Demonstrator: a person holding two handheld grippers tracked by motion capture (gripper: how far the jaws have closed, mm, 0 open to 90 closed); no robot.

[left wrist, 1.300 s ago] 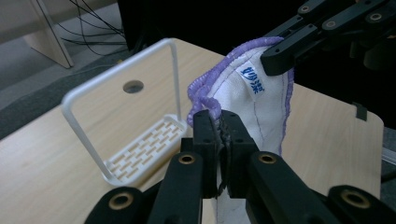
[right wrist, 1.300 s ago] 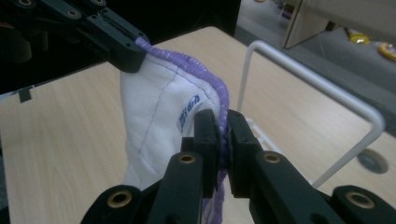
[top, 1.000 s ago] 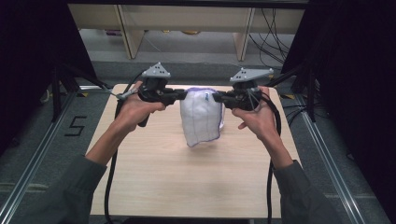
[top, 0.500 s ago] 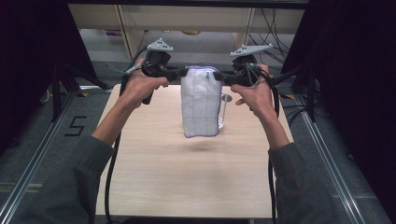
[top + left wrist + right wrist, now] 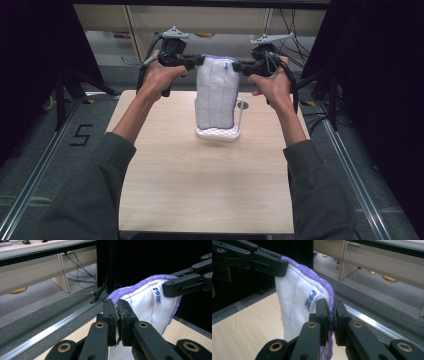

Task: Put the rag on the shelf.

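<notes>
High view: your left claw (image 5: 199,62) and right claw (image 5: 236,66), both clamped shut, pinch the white purple-edged quilted cloth's (image 5: 216,97) top corners; it hangs lengthwise down at frame centre above the white perforated rack (image 5: 218,133).

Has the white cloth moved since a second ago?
Yes. The white cloth has gone up and toward the table's far edge, now hanging over a white rack.

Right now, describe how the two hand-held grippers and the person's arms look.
The left hand-held gripper and the right hand-held gripper are black, each topped with a grey three-cornered plate and trailing a black cable. Up close, the jaws are flat black bars with brass-coloured rivets. The person wears grey-green long sleeves pushed back from the forearms.
</notes>
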